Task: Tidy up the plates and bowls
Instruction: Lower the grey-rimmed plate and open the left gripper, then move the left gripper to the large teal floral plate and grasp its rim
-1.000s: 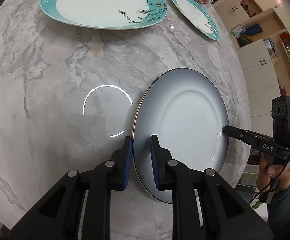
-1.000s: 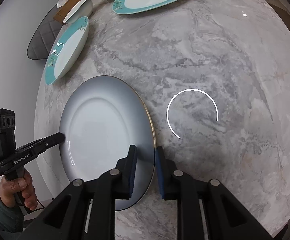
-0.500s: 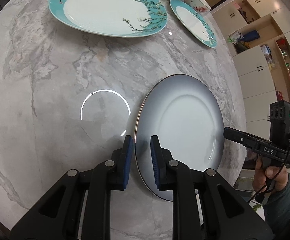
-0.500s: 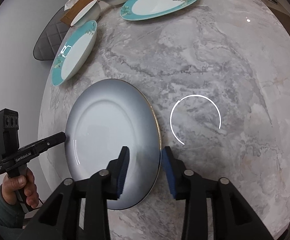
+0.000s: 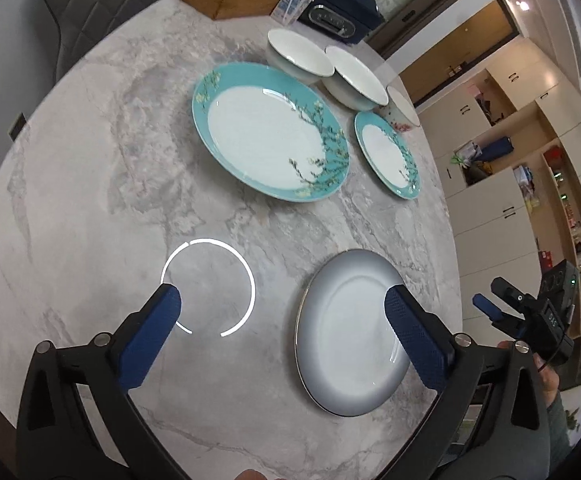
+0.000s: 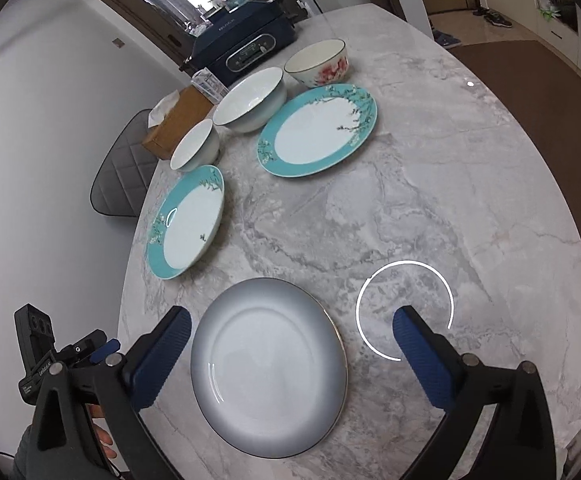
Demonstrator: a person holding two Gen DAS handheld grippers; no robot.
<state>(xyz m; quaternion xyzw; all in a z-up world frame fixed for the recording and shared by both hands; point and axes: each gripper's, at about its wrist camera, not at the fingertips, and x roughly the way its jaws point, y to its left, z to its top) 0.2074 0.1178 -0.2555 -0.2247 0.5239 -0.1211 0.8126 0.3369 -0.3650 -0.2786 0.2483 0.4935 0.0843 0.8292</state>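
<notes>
Both claws, clamped on the grey plate's [image 6: 268,366] rim a second ago, now stand released and pulled back: left claw [image 5: 278,338], right claw [image 6: 290,354]. It lies flat near the marble worktop's [image 6: 430,200] near edge. Glazed ceramic: stiff, slippery, breakable, fairly heavy; grip at the thin rim.

A home dining room: marble table [image 5: 90,208], padded chair [image 5: 102,4], wall cupboards [image 5: 502,184].
</notes>
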